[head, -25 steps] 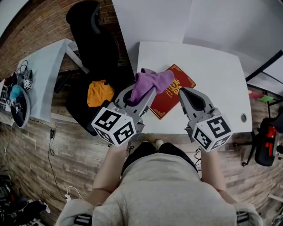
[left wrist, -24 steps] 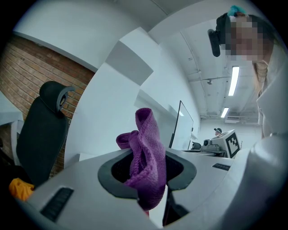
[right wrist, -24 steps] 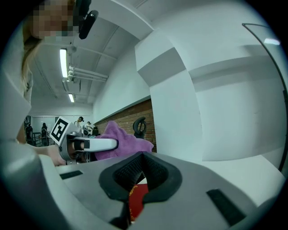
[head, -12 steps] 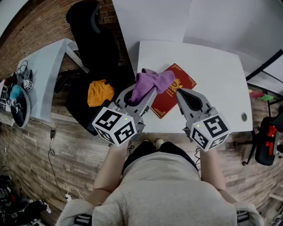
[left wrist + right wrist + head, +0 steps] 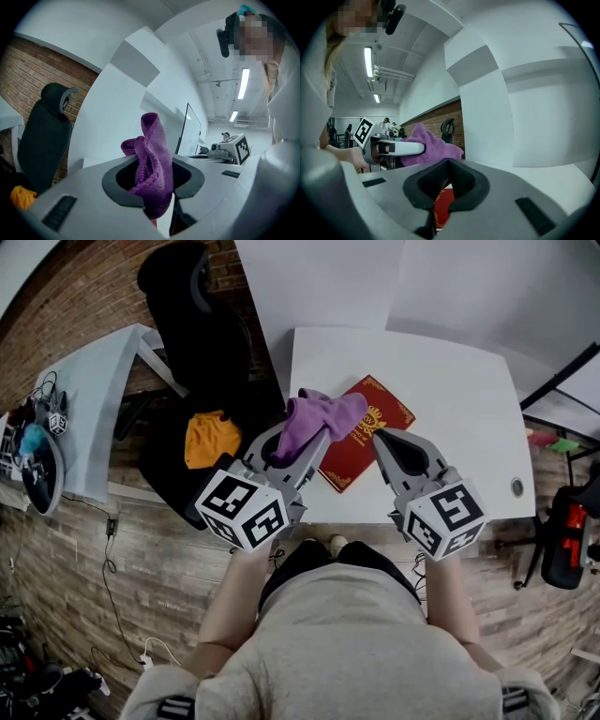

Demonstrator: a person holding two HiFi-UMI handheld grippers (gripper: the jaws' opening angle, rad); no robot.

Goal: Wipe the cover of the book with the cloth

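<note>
- Two grippers are held low over the near edge of a white table (image 5: 450,381), one in each of the person's hands.
- Left gripper (image 5: 307,446): its jaws are clamped on a purple cloth (image 5: 323,416). In the left gripper view the cloth (image 5: 152,154) is pinched between the pads and stands up out of the left gripper (image 5: 152,165) in a loose fold.
- In the head view the free end of the cloth lies across the left part of a red book. No view shows whether it rests on the cover or hangs just above it.
- Book (image 5: 366,437): closed and flat on the table, turned at a slant, gold ornament on its cover. Its near corner is close to the table's front edge.
- Right gripper (image 5: 382,439): jaws together, with nothing between them. Its tip is just above the book's right side. In the right gripper view the book (image 5: 443,206) shows red below the closed right gripper (image 5: 449,164), with the cloth (image 5: 426,140) and the left gripper (image 5: 393,149) beyond to the left.
- Left of the table stands a black chair (image 5: 202,324) with an orange bundle (image 5: 211,437) on its seat.
</note>
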